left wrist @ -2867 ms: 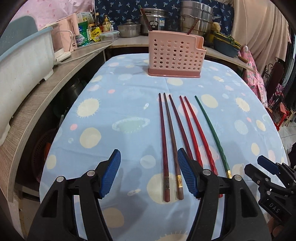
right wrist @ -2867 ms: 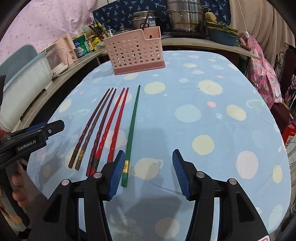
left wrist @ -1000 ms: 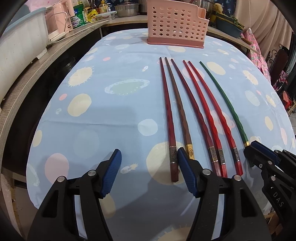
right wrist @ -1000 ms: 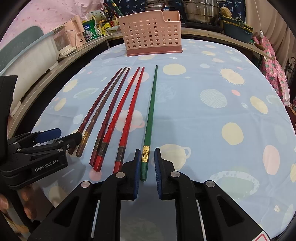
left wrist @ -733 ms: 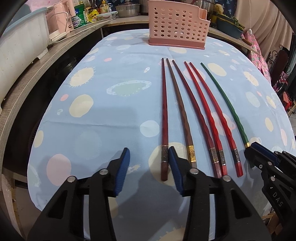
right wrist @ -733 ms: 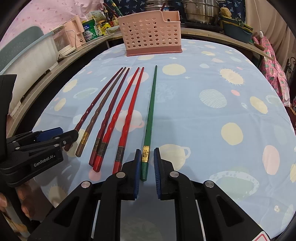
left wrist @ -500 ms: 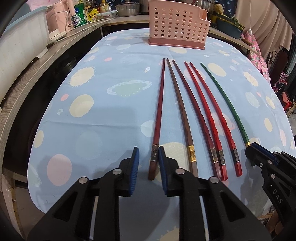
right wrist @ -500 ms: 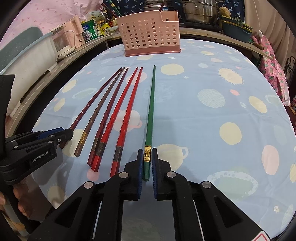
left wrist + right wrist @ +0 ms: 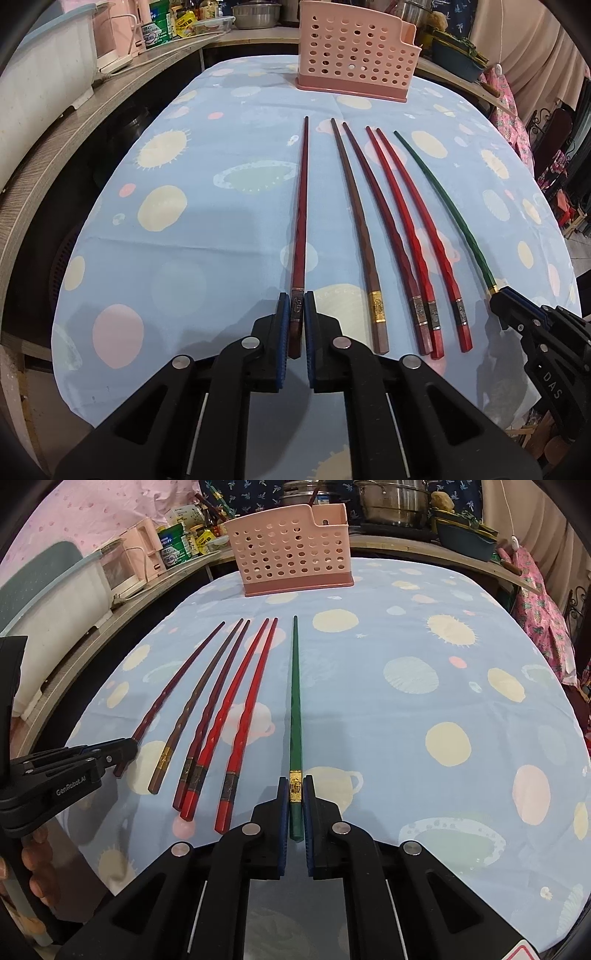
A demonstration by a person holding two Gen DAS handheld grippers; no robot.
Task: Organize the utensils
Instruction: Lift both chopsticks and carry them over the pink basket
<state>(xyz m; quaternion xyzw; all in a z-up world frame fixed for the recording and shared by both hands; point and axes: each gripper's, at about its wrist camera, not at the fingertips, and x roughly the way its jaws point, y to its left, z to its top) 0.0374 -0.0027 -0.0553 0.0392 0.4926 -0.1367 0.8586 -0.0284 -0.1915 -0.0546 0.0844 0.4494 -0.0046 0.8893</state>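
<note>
Six chopsticks lie side by side on the blue spotted tablecloth, tips toward the pink perforated utensil holder at the far end of the table. The left gripper has just been closing and now pinches the butt end of the dark red chopstick, the leftmost one, which sits a little apart from the others. The right gripper is clamped on the butt of the green chopstick, the rightmost, just beside the two bright red chopsticks.
</note>
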